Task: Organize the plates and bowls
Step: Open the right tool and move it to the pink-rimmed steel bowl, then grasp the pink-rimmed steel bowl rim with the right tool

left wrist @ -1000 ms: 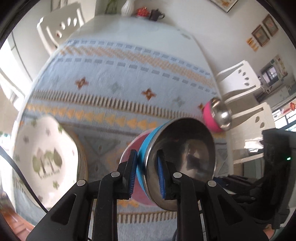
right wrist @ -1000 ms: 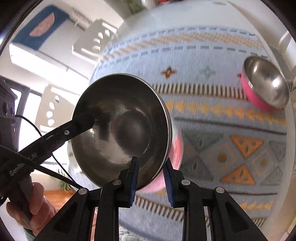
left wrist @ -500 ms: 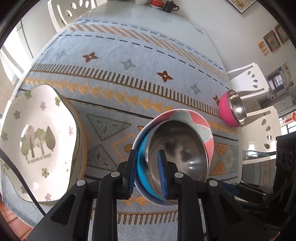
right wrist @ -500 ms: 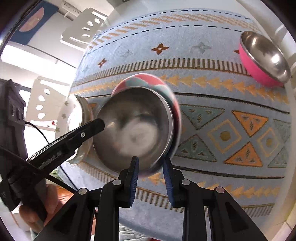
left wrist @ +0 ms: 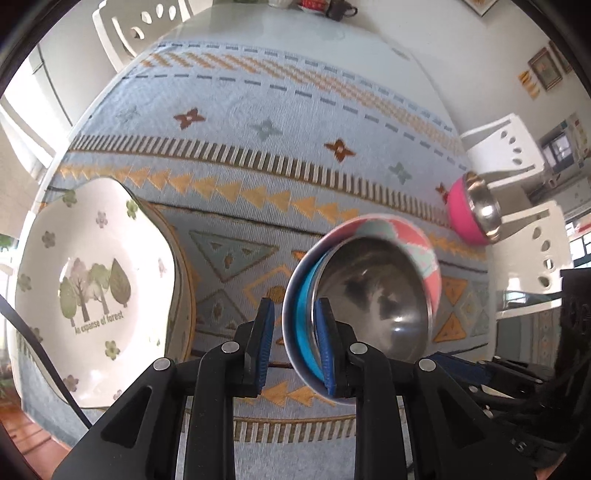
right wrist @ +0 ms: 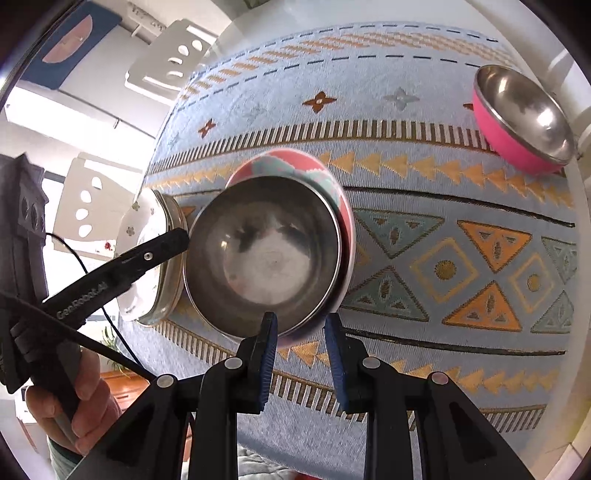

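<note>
A steel bowl with a blue outside [left wrist: 373, 291] sits nested in a pink and teal patterned bowl [left wrist: 413, 236] on the patterned tablecloth. My left gripper [left wrist: 293, 345] is open, with its jaws either side of the two bowls' near rim. My right gripper [right wrist: 301, 354] is open just in front of the same steel bowl [right wrist: 266, 251], apart from it. A white plate with a tree picture [left wrist: 92, 288] lies on a wooden-rimmed plate at the left. A pink steel bowl [left wrist: 474, 210] stands at the right; it also shows in the right wrist view [right wrist: 524, 118].
The blue patterned tablecloth [left wrist: 258, 122] covers the table. White chairs [left wrist: 517, 147] stand around it. A vase and a dark teapot [left wrist: 336, 11] sit at the far end. The left gripper's arm [right wrist: 110, 266] reaches in from the left in the right wrist view.
The blue steel bowl came down from a tilted, lifted hold into the patterned bowl. Both grippers then opened and let go of its rim.
</note>
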Demonstrator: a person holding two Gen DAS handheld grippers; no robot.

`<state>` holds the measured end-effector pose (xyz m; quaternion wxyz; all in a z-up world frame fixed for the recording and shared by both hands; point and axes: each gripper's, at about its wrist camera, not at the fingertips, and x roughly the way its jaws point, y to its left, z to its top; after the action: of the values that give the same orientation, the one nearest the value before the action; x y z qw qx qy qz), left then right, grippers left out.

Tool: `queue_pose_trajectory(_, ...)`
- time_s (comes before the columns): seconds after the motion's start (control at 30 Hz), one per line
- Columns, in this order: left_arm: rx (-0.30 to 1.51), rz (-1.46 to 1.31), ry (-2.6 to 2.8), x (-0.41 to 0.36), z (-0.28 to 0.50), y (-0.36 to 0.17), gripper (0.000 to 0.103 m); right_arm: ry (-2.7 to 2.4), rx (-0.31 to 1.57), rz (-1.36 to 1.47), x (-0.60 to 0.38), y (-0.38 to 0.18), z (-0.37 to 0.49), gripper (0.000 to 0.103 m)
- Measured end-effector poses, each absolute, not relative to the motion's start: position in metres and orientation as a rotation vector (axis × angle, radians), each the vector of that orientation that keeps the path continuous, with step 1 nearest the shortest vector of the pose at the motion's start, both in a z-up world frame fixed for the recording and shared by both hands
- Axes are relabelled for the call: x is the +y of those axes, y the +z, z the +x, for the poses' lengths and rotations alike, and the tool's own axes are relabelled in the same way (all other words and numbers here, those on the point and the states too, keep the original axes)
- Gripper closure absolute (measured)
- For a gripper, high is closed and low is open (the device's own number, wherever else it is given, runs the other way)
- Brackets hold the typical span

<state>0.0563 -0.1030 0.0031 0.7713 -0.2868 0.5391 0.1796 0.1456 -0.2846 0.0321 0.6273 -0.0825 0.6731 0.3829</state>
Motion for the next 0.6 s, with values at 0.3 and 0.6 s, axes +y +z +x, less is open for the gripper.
queue_pose_trajectory(0.3, 1.18, -0.658, 0.411, -0.105, 0.046, -0.013, 0.083, 0.943, 1.579, -0.216, -0.283, 0.025, 0.133, 0.077)
queue_pose_trajectory(0.6, 1.044, -0.484, 0.257, -0.12, 0.109, 0.068, 0.083, 0.842, 1.438, 0.053, -0.333, 0.055, 0.188, 0.077)
